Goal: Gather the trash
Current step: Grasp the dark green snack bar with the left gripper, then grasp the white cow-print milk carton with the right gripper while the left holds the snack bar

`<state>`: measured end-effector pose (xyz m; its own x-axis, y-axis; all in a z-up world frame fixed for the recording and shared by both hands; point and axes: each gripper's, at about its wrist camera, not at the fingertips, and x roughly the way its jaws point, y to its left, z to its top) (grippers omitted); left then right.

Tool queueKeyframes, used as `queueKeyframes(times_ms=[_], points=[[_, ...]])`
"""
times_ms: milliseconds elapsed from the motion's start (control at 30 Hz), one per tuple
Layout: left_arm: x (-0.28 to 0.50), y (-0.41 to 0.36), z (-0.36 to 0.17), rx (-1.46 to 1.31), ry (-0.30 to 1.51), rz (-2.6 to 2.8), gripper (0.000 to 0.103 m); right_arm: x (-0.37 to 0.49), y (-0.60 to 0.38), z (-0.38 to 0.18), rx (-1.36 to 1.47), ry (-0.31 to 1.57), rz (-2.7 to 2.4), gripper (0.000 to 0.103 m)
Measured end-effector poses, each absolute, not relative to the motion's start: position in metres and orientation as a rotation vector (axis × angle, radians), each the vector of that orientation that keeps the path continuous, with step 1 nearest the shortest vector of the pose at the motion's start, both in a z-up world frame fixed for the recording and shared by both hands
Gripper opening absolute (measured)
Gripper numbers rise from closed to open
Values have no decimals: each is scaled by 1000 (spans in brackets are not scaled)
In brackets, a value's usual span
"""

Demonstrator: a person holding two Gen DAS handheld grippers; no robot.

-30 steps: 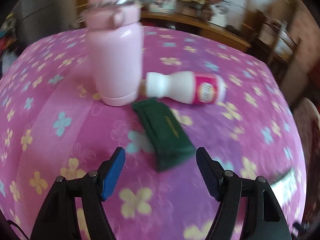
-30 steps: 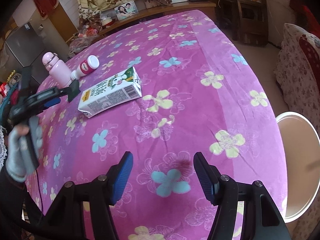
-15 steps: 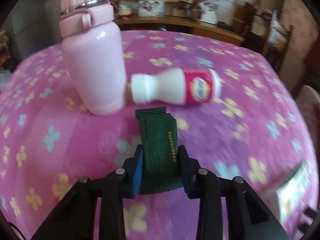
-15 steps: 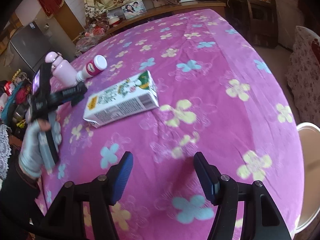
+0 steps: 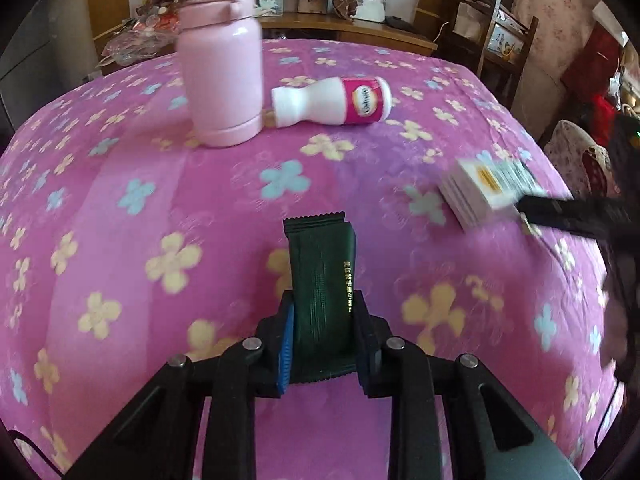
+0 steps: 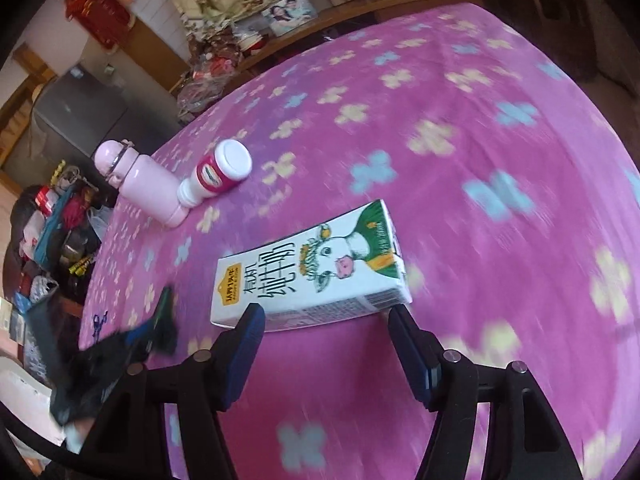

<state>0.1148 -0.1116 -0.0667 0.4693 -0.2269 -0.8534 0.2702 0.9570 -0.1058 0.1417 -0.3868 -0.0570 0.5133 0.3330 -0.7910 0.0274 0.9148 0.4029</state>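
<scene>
Left wrist view gives me the dark green wrapper (image 5: 323, 296) pinched between the two pads of my left gripper (image 5: 323, 340), its crimped far end sticking out forward above the pink flowered tabletop (image 5: 120, 200). The left gripper is closed on that wrapper. Whether the wrapper's far end touches the cloth, I cannot tell.

Beyond it, a pink flask (image 5: 222, 68) stands upright, and a small white bottle with a pink label (image 5: 332, 100) lies on its side just beside the flask's base. Off to the right lies a milk carton (image 5: 486, 190), blurred, with a dark gripper finger reaching its near end.

Through the right wrist view, my right gripper (image 6: 326, 328) is open, its blue-padded fingers spread on either side of the near long edge of the milk carton (image 6: 316, 268), which lies flat on the tabletop (image 6: 480, 140). The fingertips are just beside the carton; I cannot tell if they touch it. The flask (image 6: 140, 182) and small bottle (image 6: 218, 172) sit farther back on the left.
</scene>
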Motion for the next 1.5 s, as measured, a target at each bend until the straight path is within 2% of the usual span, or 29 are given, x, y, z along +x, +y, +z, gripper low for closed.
queueKeyframes(times_ms=[333, 767, 933, 1167, 1367, 1500], points=[[110, -86, -62, 66, 998, -282, 27, 161, -361, -34, 312, 982, 117, 69], [127, -99, -67, 61, 994, -259, 27, 152, -378, -31, 458, 961, 109, 70], [135, -102, -59, 44, 987, -270, 27, 156, -358, -20, 367, 964, 71, 70], [170, -155, -45, 41, 960, -442, 27, 140, -371, -31, 364, 994, 58, 70], [210, -193, -60, 90, 979, -474, 27, 117, -403, -30, 364, 992, 35, 70], [202, -209, -72, 109, 1018, -543, 27, 105, -423, -30, 378, 984, 12, 70]])
